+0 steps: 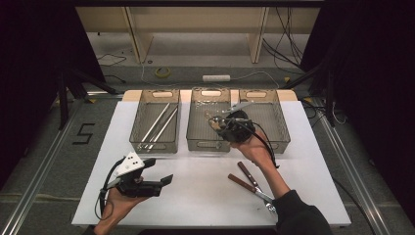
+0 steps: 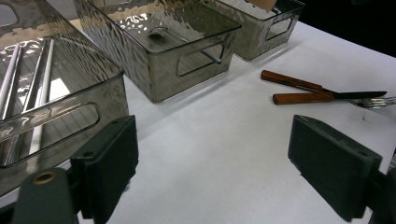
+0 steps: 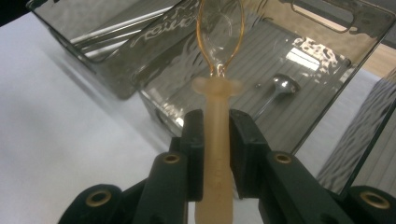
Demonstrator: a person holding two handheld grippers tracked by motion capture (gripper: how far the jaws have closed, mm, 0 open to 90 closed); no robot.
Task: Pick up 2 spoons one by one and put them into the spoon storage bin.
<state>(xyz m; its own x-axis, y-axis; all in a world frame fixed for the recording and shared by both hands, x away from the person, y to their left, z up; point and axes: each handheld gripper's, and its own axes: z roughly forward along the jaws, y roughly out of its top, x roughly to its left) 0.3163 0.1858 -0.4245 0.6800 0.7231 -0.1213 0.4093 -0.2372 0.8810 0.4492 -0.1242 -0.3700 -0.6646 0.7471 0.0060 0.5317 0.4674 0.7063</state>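
The right gripper clamps a plastic spoon by its handle, bowl pointing forward over the middle bin (metal spoon inside); the left gripper gapes wide.

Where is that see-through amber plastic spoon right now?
The amber plastic spoon is clamped in the right gripper, held over the middle clear bin, above a metal spoon.

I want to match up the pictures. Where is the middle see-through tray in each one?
High view: the middle tray sits in the centre, second in the row of three.
Left gripper view: top centre, beyond the open left claw.
Right gripper view: upper right, behind the spoon held in the right claw.
Shared landmark: the tray of long metal rods right beside it.
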